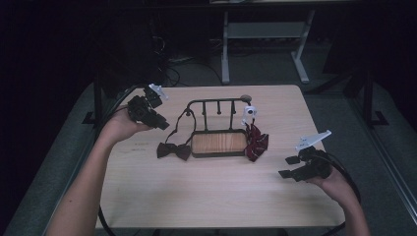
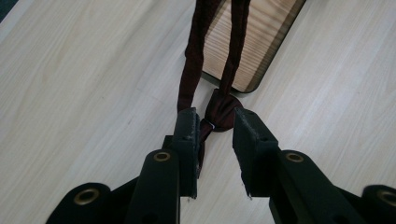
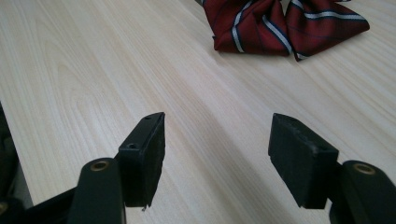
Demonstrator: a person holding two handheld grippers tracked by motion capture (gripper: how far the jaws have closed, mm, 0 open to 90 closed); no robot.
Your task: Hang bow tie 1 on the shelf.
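Observation:
A black rack [image 1: 216, 102] with a wooden base [image 1: 219, 142] stands mid-table. A dark maroon bow tie [image 1: 173, 150] lies at the base's left end, and its strap [image 1: 186, 117] runs up to the rack. A red striped bow tie [image 1: 256, 142] lies at the base's right end. My left gripper [image 1: 161, 123] is held above the table left of the rack, open. In its own view the maroon bow tie [image 2: 223, 108] shows beyond the parted jaws of the left gripper [image 2: 215, 114]. My right gripper [image 1: 287, 167] is open near the table's right edge. The right gripper [image 3: 218, 119] points toward the striped bow tie [image 3: 285, 23].
A small white object [image 1: 250, 112] hangs at the rack's right end. Behind the table stands a white-legged desk [image 1: 226, 49], with cables on the dark floor. Bare tabletop [image 1: 206, 196] stretches in front of the rack. The wooden base [image 2: 252, 42] lies ahead of the left gripper.

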